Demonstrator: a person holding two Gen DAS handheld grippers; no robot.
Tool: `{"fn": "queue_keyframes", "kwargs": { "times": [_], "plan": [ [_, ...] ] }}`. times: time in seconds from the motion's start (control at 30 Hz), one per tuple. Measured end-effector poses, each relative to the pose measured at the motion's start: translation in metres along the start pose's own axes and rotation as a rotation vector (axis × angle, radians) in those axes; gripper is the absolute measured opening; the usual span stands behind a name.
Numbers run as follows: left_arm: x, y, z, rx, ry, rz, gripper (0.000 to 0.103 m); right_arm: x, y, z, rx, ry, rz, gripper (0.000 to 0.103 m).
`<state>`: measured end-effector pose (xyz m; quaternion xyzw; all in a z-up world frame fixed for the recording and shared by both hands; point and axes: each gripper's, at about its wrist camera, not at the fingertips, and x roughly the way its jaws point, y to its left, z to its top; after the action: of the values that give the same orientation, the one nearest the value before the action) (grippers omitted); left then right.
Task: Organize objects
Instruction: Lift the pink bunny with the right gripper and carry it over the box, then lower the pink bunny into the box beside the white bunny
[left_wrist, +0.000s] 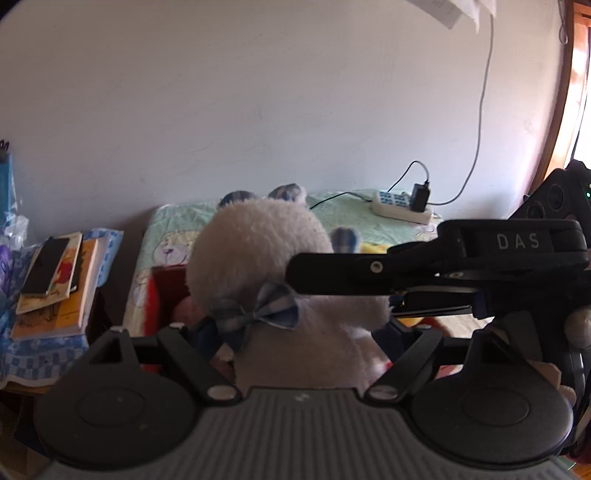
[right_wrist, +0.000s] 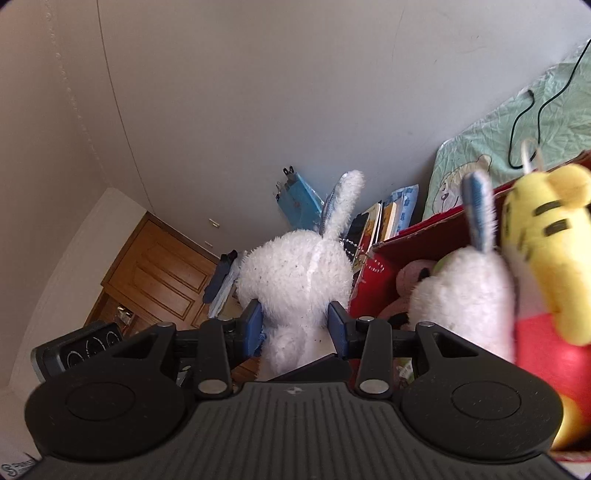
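Fingers of the right gripper (right_wrist: 295, 325), blue-padded, are clamped on the neck of a white plush rabbit (right_wrist: 295, 273), one pad at either side. The rabbit hangs just beside the red box (right_wrist: 373, 280), at its nine o'clock edge. From the left gripper (left_wrist: 295, 332) the same rabbit fills the middle, its blue checked bow (left_wrist: 258, 312) facing us; its fingers are hidden behind the plush, so I cannot tell their state. A yellow striped plush (right_wrist: 546, 258) sits in the box at three o'clock.
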<state>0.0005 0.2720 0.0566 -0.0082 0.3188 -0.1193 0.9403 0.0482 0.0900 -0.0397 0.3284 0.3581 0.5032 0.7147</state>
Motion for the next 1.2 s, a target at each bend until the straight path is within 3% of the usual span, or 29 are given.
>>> {"fn": "queue_keyframes", "kwargs": {
  "times": [0.17,0.27,0.5,0.63,0.73,1.2],
  "plan": [
    [0.027,0.033,-0.011,-0.01,0.059,-0.002,0.083,0.026,-0.014,-0.006,0.02,0.007,-0.064,0.038],
    [0.042,0.047,-0.015,-0.004,0.088,0.01,0.081,0.035,-0.009,-0.011,-0.03,0.017,-0.103,0.038],
    [0.054,0.06,-0.027,-0.03,0.15,0.002,0.081,0.051,0.001,-0.017,-0.082,0.044,-0.274,0.034],
    [0.051,0.059,-0.033,-0.015,0.162,0.015,0.082,0.064,-0.014,-0.019,-0.022,0.072,-0.384,0.027],
    [0.051,0.058,-0.035,-0.007,0.162,0.012,0.084,0.057,-0.022,-0.025,0.042,0.063,-0.357,0.026],
    [0.053,0.049,-0.025,0.004,0.21,0.097,0.091,0.034,0.005,-0.025,0.009,-0.01,-0.402,0.029]
  ]
}}
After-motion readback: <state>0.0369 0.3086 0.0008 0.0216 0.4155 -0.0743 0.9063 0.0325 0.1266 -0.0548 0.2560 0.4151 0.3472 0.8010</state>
